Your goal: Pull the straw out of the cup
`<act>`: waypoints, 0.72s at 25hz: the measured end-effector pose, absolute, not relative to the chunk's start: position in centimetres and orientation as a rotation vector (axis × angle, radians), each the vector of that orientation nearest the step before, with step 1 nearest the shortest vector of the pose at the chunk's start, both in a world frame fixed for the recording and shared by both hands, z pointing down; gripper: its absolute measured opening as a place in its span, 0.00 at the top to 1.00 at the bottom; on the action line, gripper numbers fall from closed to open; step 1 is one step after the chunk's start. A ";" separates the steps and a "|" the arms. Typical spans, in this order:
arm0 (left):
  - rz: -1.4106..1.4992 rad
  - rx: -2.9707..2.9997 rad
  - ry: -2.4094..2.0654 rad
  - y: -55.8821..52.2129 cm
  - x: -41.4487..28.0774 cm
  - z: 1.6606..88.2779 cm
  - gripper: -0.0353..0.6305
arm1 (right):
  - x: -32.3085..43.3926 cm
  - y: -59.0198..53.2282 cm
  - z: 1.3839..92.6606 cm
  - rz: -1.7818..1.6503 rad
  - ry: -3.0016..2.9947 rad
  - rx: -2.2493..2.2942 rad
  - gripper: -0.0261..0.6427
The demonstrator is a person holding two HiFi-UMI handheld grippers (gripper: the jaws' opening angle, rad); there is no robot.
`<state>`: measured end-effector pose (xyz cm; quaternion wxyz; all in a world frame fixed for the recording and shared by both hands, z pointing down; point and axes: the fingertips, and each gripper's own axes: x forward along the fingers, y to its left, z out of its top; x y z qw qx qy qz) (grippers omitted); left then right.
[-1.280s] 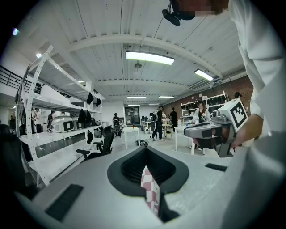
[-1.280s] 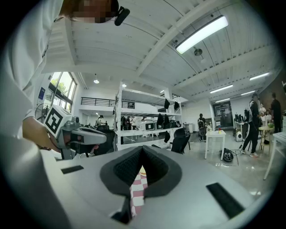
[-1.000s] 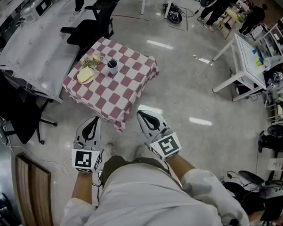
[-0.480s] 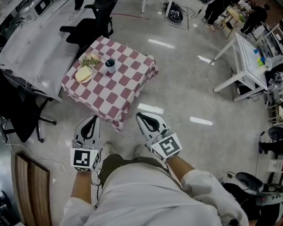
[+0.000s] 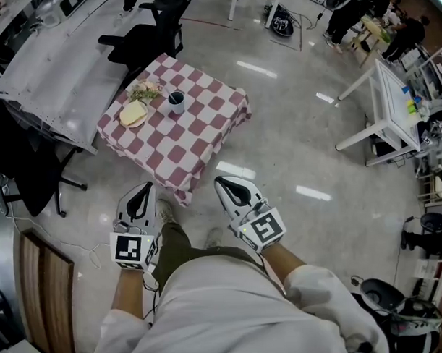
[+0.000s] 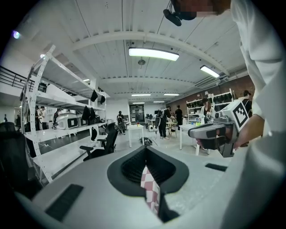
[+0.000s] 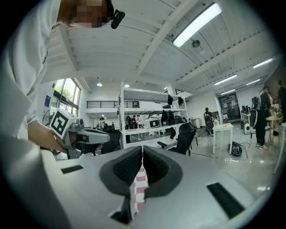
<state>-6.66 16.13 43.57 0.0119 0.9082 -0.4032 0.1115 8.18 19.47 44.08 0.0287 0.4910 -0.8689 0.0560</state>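
Note:
A small dark cup [image 5: 176, 102] stands on the far part of a table with a red-and-white checked cloth [image 5: 183, 141], a few steps ahead of me. Whether a straw is in the cup is too small to tell. My left gripper [image 5: 144, 186] and right gripper [image 5: 222, 181] are held side by side over the floor, short of the table's near corner. Both are shut with nothing between their pads. In the left gripper view the left gripper [image 6: 145, 151] has only checked cloth showing below its closed jaws, as does the right gripper [image 7: 142, 151] in the right gripper view.
A plate with something yellow [image 5: 133, 114] and a small posy [image 5: 145, 90] lie left of the cup. Black office chairs [image 5: 149, 38] and a long grey bench [image 5: 47, 66] stand beyond on the left. A white desk [image 5: 383, 101] is at the right.
Both grippers have kept their place and stay shut. The person's left foot has stepped forward toward the table, and the view has shifted slightly.

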 end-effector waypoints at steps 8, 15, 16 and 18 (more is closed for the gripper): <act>0.306 2.843 -1.195 9.8 -7.8 43.8 0.94 | 7.0 14.6 44.2 0.166 -2.615 1.547 0.94; 0.292 2.861 -1.109 2.6 -9.8 44.1 0.94 | 4.6 7.9 44.1 0.175 -2.563 1.601 0.94; 0.291 2.862 -1.100 1.6 -10.1 44.1 0.94 | 4.2 6.9 44.0 0.172 -2.559 1.607 0.94; 0.288 2.865 -1.078 -0.2 -10.8 44.3 0.94 | 3.3 5.1 44.0 0.171 -2.549 1.618 0.94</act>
